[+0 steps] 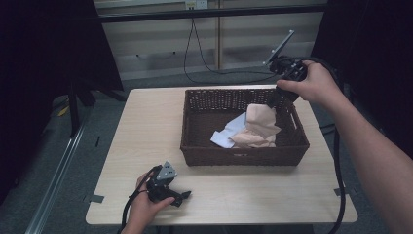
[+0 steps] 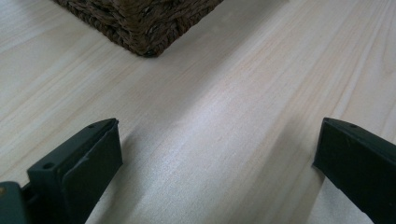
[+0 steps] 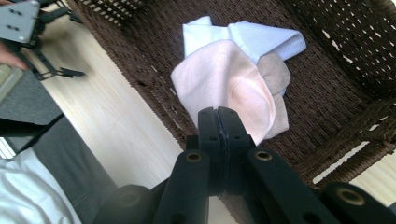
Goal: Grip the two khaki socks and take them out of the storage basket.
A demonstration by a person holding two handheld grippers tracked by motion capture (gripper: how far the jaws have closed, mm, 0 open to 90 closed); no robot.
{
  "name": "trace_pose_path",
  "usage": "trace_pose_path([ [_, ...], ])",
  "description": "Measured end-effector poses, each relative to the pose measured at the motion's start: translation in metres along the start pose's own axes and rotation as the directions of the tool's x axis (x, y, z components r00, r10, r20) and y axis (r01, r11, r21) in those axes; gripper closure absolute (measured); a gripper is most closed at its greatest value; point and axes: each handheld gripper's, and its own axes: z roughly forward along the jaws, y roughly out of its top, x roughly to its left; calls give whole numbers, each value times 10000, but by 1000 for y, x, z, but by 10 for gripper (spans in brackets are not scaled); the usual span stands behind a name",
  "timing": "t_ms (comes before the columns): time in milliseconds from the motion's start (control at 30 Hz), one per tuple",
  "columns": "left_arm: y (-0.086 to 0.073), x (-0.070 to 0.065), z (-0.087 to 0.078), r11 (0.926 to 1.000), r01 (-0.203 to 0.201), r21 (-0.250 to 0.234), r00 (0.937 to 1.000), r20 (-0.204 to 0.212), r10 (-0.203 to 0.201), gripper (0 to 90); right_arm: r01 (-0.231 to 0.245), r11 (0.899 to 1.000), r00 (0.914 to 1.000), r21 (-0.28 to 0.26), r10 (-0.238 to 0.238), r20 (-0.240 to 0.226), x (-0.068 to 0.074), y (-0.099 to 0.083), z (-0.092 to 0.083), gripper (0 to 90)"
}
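A dark brown wicker basket [image 1: 243, 157] stands on the right half of the pale wooden table [image 1: 146, 126]. My right gripper [image 1: 278, 102] hangs over the basket's far right corner, shut on the top edge of a pale pink cloth [image 1: 259, 122]. The cloth droops down into the basket. In the right gripper view the jaws [image 3: 217, 113] meet on the pink cloth [image 3: 224, 79], with a light blue cloth [image 3: 254, 35] and a tan one [image 3: 276, 74] beneath it. My left gripper [image 1: 181, 197] rests on the table near the front edge, open, with nothing between its jaws [image 2: 218, 128].
The light blue cloth [image 1: 230, 131] lies on the basket floor to the left of the pink one. A basket corner [image 2: 140, 25] rises ahead of the left gripper. Bare tabletop spreads left of the basket. A black cable [image 1: 340, 185] trails off the table's right side.
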Motion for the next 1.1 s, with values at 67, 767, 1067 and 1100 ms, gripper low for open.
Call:
trace_pose_path([
  [67, 0, 0, 0, 10000, 1, -1, 10000, -1, -1, 3, 83, 10000, 10000, -45, -83, -24, 0, -1, -4, 899],
  [767, 0, 0, 0, 10000, 1, -2, 10000, -1, -1, 2, 1061, 9943, 9931, 64, -1057, -518, 29, -11, -35, 898],
  [1067, 0, 0, 0, 10000, 2, -3, 10000, -1, -2, 2, 1412, 9899, 9867, 91, -1400, -832, 40, -19, -37, 897],
  [1100, 0, 0, 0, 10000, 1, -1, 10000, 0, -1, 2, 1493, 9888, 9850, 81, -1480, -887, 43, -22, -36, 897],
])
